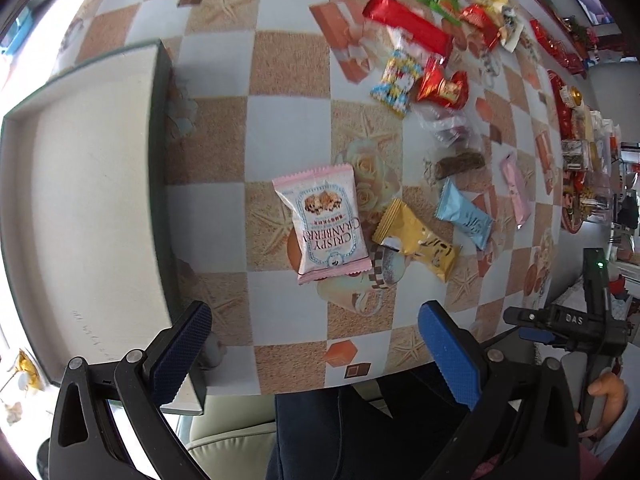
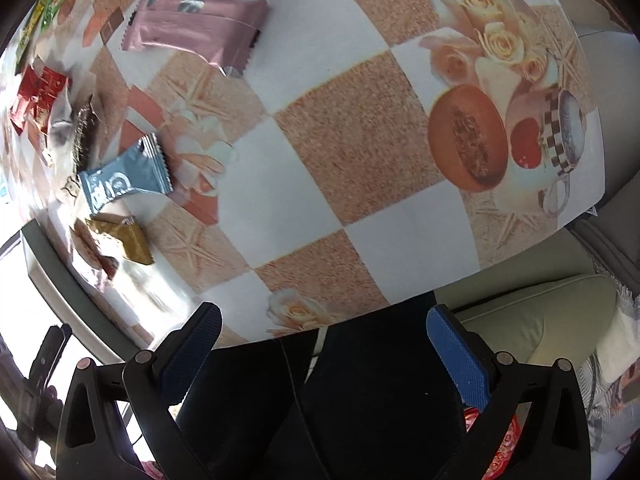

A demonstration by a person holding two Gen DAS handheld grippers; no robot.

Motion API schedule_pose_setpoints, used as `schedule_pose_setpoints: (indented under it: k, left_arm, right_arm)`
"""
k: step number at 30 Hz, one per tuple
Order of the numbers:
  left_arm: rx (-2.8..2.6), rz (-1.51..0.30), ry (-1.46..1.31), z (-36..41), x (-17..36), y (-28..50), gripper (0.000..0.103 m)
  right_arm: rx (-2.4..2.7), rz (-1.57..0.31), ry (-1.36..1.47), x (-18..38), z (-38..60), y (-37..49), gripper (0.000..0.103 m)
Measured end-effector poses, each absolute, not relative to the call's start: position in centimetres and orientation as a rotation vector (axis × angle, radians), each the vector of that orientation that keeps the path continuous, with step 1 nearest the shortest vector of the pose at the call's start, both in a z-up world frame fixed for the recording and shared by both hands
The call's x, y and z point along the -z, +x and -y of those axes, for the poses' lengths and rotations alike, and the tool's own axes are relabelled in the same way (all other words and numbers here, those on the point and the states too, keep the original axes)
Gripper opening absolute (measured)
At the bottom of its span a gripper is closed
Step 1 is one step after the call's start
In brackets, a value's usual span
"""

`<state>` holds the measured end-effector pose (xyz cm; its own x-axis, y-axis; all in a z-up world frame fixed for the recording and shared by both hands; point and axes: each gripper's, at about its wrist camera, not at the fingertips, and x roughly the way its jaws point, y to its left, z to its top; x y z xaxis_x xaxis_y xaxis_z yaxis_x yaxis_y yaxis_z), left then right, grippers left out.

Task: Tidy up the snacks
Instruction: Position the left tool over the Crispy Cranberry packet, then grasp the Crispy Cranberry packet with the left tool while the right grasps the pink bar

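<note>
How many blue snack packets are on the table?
1: the light blue packet lies between the yellow packet and the pink bar. Others may hide in the far pile.

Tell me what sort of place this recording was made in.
Most likely a home living or dining room. A table with a printed checkered tablecloth of roses and starfish holds loose wrapped snacks such as a Crispy Cranberry packet, and a cushioned sofa seat sits right at the table's edge.

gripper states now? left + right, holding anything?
Left gripper: open, empty, above the table edge short of the pink Crispy Cranberry packet.
Right gripper: open, empty, at the near table edge.
</note>
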<state>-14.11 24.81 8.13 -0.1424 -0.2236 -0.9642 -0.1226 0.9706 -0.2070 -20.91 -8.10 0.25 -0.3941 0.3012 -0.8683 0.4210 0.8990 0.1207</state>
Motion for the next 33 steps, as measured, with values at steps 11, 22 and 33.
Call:
schedule_pose_setpoints:
  k: [11, 22, 33]
  left_arm:
    - [-0.016, -1.706, -0.196, -22.8, -3.3, -12.3, 0.103]
    - [-0.079, -1.666, -0.144, -22.8, -1.3, -12.3, 0.103]
    - [-0.104, -1.643, -0.106, -22.4, -1.2, -10.3, 0.103]
  right_arm:
    - [0.063, -1.968, 0.309, -1.2, 6.4, -22.4, 0.103]
    - [-0.03, -1.853, 0.033, -2.2, 2.4, -20.0, 0.103]
    - [-0.081, -1.727, -0.118, -0.5, 0.1, -12.5, 0.103]
